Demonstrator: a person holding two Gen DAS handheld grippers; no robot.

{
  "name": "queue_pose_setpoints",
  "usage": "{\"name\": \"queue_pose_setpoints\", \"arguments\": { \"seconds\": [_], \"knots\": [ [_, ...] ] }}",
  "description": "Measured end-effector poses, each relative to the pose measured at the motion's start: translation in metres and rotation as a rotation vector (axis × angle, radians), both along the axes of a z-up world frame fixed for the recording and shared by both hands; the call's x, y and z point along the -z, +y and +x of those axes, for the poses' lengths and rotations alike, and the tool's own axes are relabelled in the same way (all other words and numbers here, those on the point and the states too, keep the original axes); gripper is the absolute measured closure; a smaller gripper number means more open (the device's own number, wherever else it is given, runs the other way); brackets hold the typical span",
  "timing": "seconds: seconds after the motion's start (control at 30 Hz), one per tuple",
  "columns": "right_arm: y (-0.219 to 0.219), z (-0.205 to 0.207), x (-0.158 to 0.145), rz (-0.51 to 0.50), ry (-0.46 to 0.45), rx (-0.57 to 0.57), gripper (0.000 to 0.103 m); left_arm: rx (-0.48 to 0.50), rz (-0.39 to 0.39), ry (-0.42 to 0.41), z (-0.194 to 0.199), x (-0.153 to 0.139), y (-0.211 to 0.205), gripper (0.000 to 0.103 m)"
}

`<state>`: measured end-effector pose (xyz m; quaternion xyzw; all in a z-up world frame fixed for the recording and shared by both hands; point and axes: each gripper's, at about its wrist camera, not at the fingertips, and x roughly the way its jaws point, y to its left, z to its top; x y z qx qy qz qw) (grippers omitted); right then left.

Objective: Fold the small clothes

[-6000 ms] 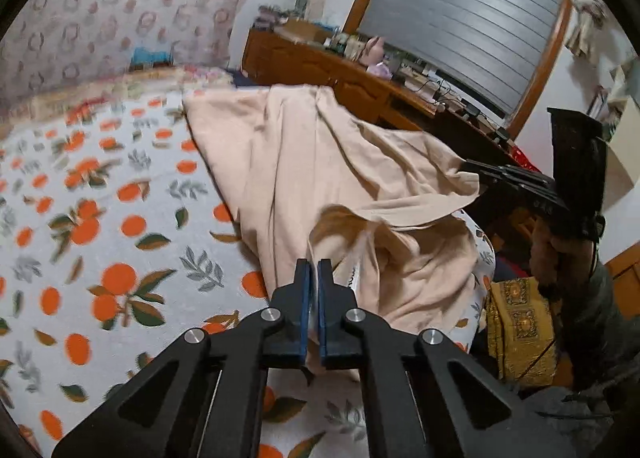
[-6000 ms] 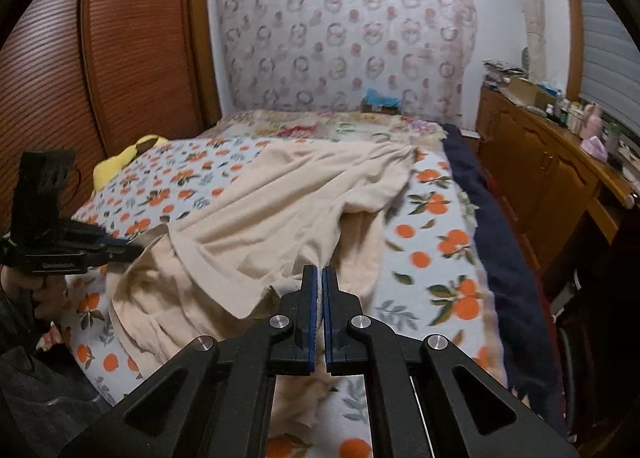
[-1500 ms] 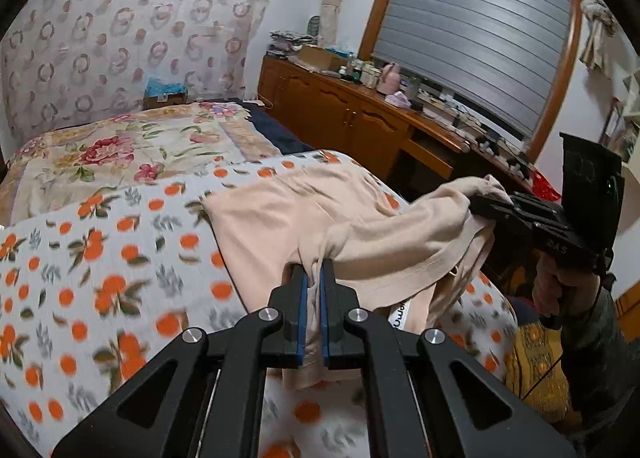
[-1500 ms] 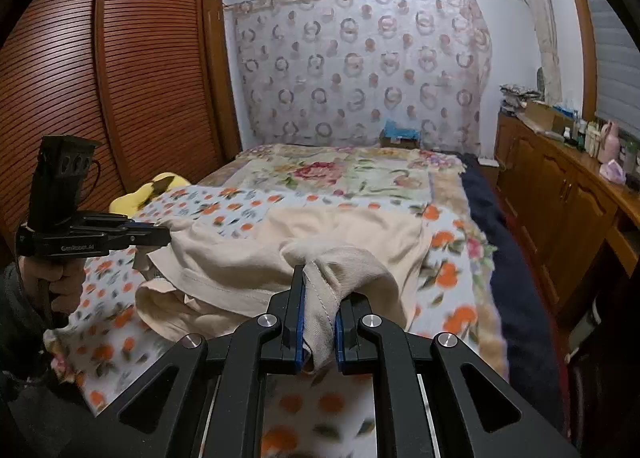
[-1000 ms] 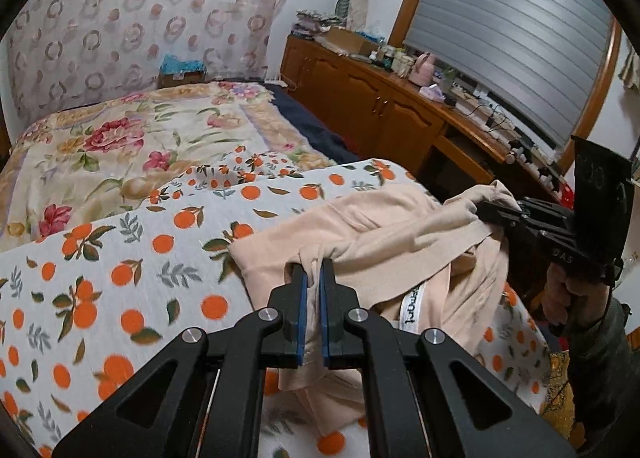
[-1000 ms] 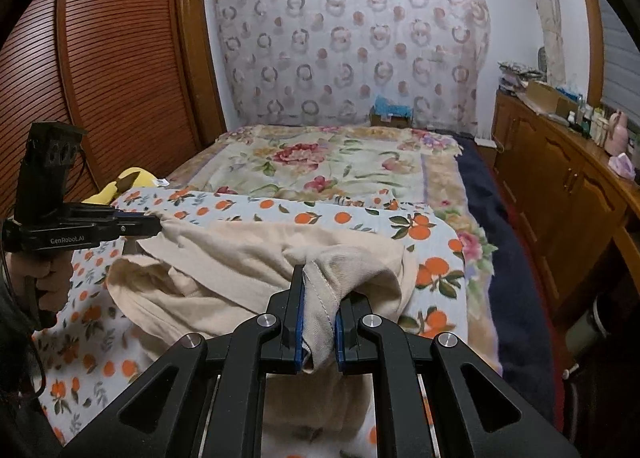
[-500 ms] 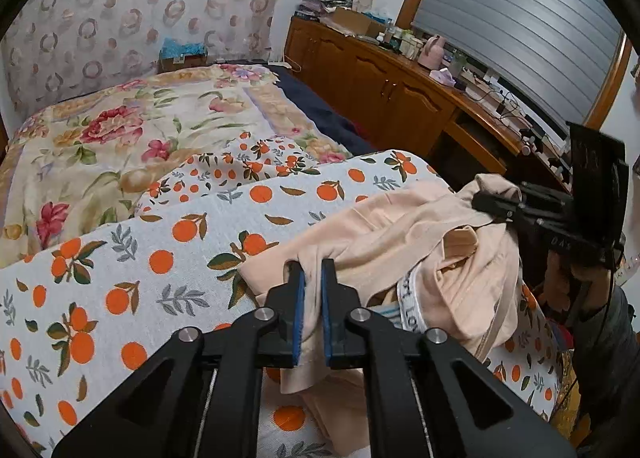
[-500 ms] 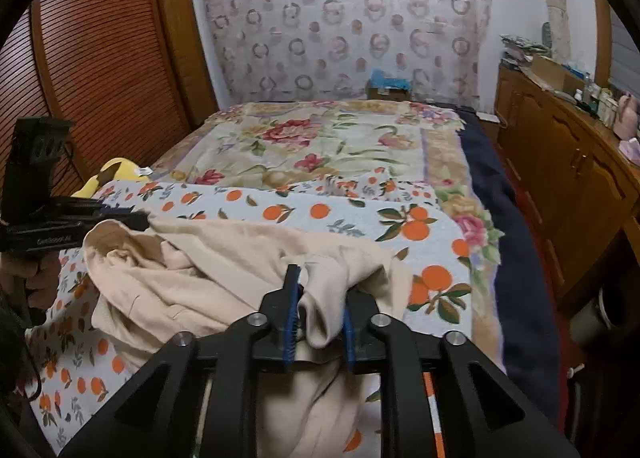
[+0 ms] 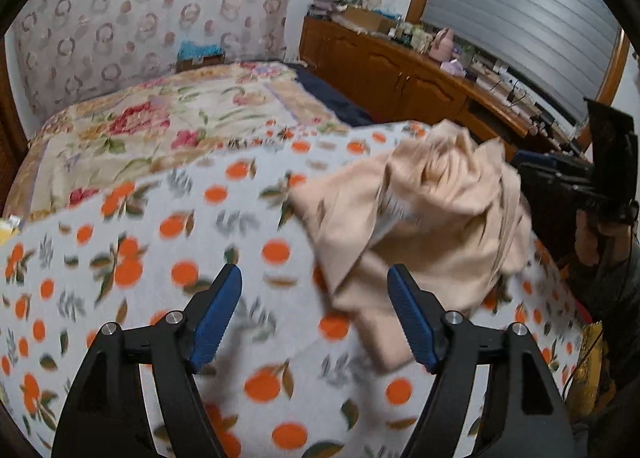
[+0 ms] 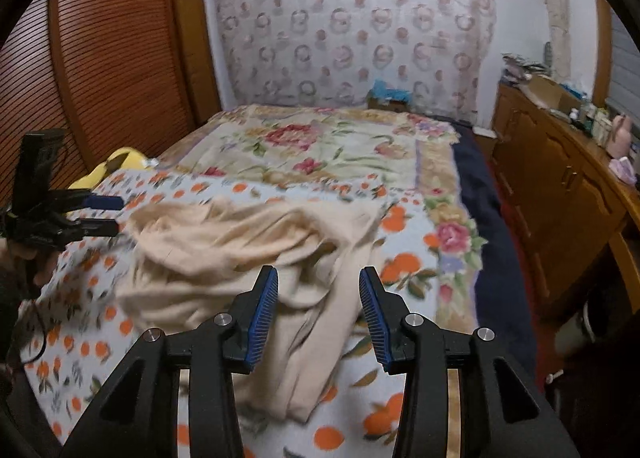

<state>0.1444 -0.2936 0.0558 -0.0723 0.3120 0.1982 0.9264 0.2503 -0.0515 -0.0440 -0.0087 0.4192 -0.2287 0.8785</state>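
the left gripper (image 9: 314,312) has just been opening and now stands spread wide, with nothing pinched between its blue pads. the right gripper (image 10: 318,306) has also just been opening; it is parted, and the cloth lies below and beyond the pads rather than pressed between them. the beige garment (image 10: 256,258) sits on the orange-print bedspread (image 9: 168,250), near the foot of the bed and towards its right edge in the left wrist view. it looks like a loose, bunched heap rather than a flat fold, with a tail hanging towards the near side.

the likely trouble is that the layers slump or slide apart, so the fold comes out crooked. a fresh pinch may also catch several layers at once and drag the whole heap. being near the edge, a careless tug could pull it off the bed.
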Motion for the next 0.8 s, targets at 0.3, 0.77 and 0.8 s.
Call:
{"name": "queue_pose_setpoints", "arguments": {
  "seconds": [0.3,0.77,0.8],
  "knots": [
    [0.007,0.012,-0.004,-0.09,0.03,-0.072,0.059,0.038,0.024,0.056,-0.009,0.024,-0.01,0.027],
    [-0.033,0.055,-0.035,-0.018,-0.08,0.159,0.101,0.075,0.036,0.02,0.029,0.014,-0.036,0.027],
    [-0.031,0.054,-0.034,-0.027,-0.076,0.156,0.101,0.076,0.038,0.018,0.033,0.014,-0.037,0.027]
  ]
}}
